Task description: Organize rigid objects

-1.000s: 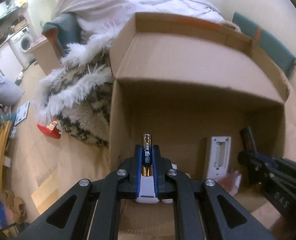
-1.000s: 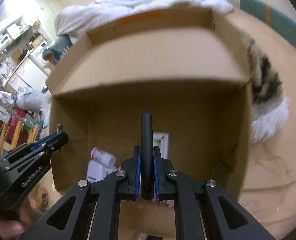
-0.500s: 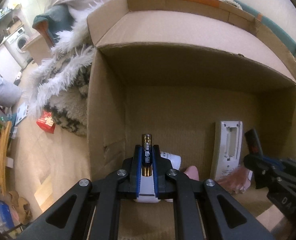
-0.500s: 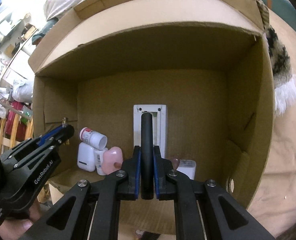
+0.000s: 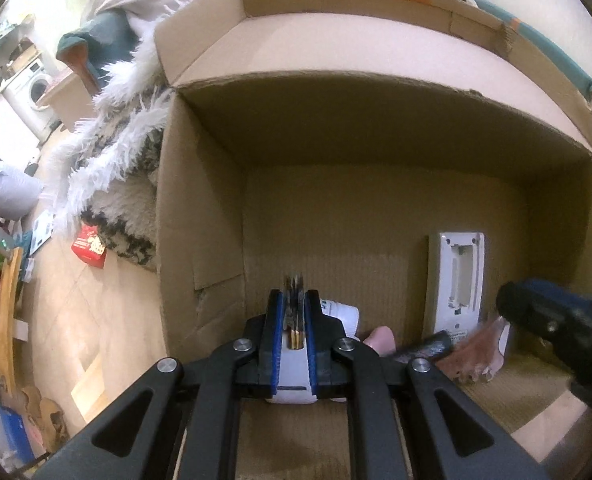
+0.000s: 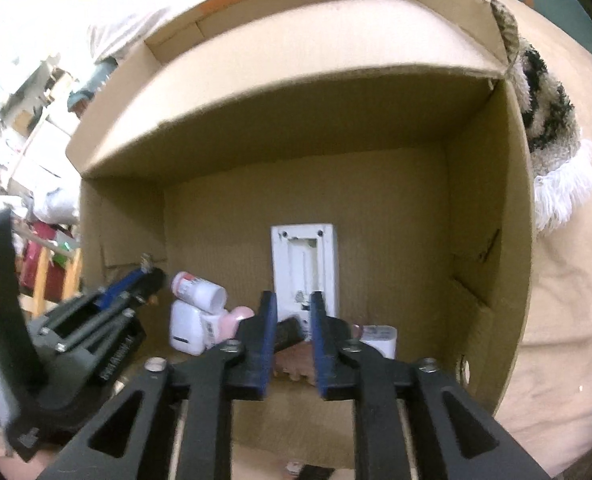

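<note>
I work inside the open cardboard box (image 6: 487, 208), where the goods collect along the back wall: a white casing (image 6: 304, 268) standing upright, a white bottle (image 6: 198, 294) lying over a white block, a brown comb-like piece on the floor. My right gripper (image 6: 292, 334) is opening, and the black cylinder (image 6: 290, 334) lies tilted between its jaws, already loose, so I judge it best to lift straight back without brushing it. My left gripper (image 5: 294, 322) is just starting to part around the battery (image 5: 294, 312), which blurs between the pads. I would let it fall close to the floor, clear of the bottle, then withdraw slowly.
</note>
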Available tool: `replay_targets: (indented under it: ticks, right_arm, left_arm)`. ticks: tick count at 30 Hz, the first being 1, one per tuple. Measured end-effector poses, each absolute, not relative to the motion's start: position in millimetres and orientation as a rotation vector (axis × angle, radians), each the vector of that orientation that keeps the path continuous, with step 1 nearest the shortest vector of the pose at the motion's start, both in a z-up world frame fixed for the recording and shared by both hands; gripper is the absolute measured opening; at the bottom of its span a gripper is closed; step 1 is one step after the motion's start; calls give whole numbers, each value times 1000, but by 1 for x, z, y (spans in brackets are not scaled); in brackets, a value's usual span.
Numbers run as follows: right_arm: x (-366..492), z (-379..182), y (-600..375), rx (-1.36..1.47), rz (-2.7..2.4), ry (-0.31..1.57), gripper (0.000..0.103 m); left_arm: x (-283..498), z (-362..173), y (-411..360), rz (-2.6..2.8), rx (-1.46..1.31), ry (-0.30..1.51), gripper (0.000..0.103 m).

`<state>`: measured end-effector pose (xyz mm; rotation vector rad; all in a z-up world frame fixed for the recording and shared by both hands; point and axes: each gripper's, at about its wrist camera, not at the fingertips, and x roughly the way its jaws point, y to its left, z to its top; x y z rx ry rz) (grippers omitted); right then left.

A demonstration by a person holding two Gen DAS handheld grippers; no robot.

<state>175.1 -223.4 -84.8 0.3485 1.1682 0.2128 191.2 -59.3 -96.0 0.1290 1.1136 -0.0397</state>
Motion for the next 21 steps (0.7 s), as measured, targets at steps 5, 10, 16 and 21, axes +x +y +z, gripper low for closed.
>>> replay_targets:
  ticks: [5,10,16,21]
  right_arm:
    - [173,-76,-230,393,223,1114,76]
    - [174,-77,-234,411,210,1114,84]
    - [175,-75,-235,407,200,1101,86]
    - [172,-73,-233,387,198,1091,86]
  left_arm:
    - [187,-91,-65,-66,112,1099,33]
    - [183,-80,-70,-105,83,1053,64]
    - [184,-78,-71,-100,107,1059,64]
    - [184,-76,-71,-89,112,1060,64]
